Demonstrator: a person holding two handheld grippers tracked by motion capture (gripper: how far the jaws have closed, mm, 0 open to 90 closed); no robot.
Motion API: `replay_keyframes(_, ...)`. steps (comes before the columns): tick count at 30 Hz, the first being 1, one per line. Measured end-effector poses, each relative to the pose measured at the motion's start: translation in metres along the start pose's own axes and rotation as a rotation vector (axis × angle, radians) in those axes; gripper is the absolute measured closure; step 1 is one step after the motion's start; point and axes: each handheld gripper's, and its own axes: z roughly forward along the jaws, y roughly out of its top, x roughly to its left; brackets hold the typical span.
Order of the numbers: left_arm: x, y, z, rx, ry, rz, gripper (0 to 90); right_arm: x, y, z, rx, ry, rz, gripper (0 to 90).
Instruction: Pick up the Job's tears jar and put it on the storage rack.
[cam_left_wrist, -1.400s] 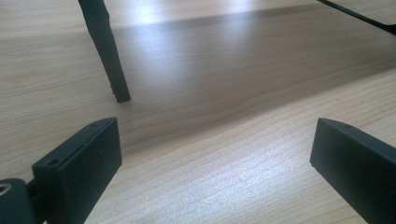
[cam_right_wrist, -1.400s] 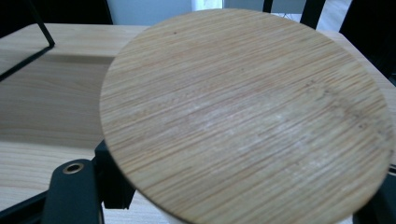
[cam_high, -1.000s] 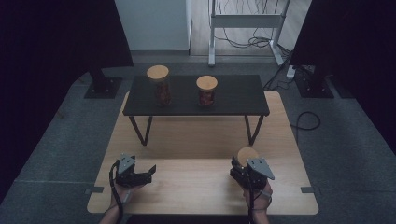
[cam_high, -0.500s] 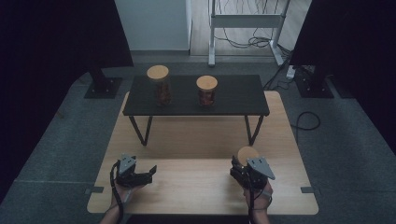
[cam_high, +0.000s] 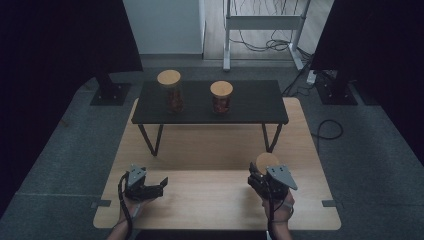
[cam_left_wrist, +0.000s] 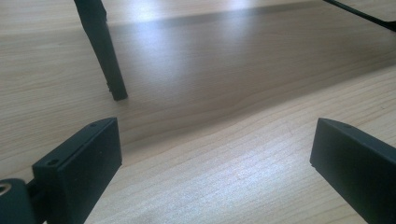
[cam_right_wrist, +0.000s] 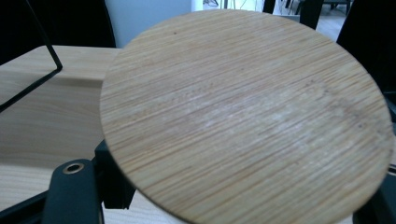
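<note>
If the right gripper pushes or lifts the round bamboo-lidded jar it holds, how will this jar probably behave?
The round bamboo-lidded jar in the right gripper probably stays stiff: its lid looks like solid wood. The lid is wider than what the jaws hold below it, so it may be top-heavy and tip. If it falls on its side, the round shape would likely roll.

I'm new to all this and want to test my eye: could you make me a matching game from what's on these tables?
Things:
1. left tool
2. right tool
3. two jars
4. black table

States:
A. standing on the black table
B. open, nothing between its jaws
C. standing on the wooden table
D. shut on a round wooden lid

Pairs: 1-B, 2-D, 3-A, 4-C
</note>
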Motion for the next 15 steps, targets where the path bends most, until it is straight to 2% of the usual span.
replay_keyframes(15, 0.000, 0.000, 0.000, 0.000, 0.000, 0.000, 1.8, 0.003, 0.013, 0.003, -0.012, -0.002, -0.003, 25.0)
